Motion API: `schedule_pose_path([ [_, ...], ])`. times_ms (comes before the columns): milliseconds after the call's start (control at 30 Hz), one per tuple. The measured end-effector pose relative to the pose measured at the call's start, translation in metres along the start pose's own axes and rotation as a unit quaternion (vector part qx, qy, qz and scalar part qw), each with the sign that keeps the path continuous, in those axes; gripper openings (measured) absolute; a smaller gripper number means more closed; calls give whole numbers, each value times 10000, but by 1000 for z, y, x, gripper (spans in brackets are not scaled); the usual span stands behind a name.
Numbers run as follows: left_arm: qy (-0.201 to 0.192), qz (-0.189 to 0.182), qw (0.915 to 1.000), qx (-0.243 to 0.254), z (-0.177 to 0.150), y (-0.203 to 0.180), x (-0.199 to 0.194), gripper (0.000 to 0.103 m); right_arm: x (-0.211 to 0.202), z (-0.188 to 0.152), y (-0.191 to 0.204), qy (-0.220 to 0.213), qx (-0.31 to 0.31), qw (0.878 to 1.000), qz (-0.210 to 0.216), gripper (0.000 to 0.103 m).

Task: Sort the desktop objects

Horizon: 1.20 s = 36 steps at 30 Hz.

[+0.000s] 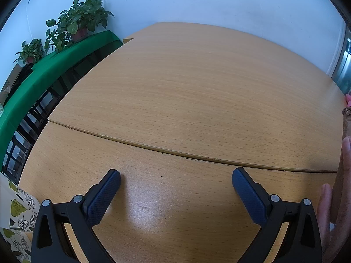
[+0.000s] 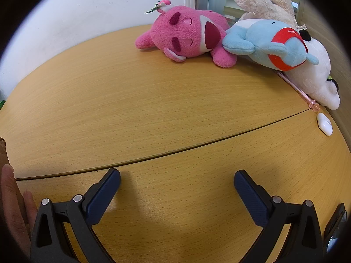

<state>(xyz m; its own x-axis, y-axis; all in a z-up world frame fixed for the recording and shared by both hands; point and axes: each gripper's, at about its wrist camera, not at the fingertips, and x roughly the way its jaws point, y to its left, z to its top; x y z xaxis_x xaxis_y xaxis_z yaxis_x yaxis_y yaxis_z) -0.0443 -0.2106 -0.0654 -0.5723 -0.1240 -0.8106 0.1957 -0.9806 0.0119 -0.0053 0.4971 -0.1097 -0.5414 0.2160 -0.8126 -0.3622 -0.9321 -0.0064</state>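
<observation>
In the right wrist view a pink plush toy (image 2: 186, 35), a light blue plush with a red band (image 2: 269, 43), a white plush (image 2: 313, 76) and a cream plush (image 2: 265, 4) lie together at the far right of the wooden table (image 2: 153, 100). A pink pen (image 2: 296, 89) and a white earbud case (image 2: 324, 123) lie beside them. My right gripper (image 2: 176, 182) is open and empty, low over the table, well short of the toys. My left gripper (image 1: 175, 182) is open and empty over bare table (image 1: 186, 92).
A green shelf (image 1: 50, 70) with potted plants (image 1: 79, 22) runs along the left. A leaf-patterned cloth (image 1: 19, 214) is at the lower left. A hand with a brown object (image 1: 346, 122) shows at the right edge. A dark object (image 2: 335, 225) sits at the lower right.
</observation>
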Motion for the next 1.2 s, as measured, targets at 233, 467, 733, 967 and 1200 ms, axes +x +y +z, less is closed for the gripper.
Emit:
schedule_pose_path([
  [233, 4, 3, 10000, 0, 0, 0, -1, 103, 1, 0, 0, -3, 1, 10000, 1, 103],
  [467, 4, 5, 10000, -3, 0, 0, 0, 103, 1, 0, -1, -2, 1, 10000, 1, 103],
  [733, 3, 8, 10000, -5, -1, 0, -1, 103, 1, 0, -1, -4, 1, 10000, 0, 103],
  [967, 1, 11, 10000, -8, -1, 0, 0, 103, 2, 0, -1, -3, 2, 10000, 0, 103],
  [1200, 0, 14, 10000, -11, -1, -1, 0, 103, 1, 0, -1, -3, 4, 10000, -1, 103],
])
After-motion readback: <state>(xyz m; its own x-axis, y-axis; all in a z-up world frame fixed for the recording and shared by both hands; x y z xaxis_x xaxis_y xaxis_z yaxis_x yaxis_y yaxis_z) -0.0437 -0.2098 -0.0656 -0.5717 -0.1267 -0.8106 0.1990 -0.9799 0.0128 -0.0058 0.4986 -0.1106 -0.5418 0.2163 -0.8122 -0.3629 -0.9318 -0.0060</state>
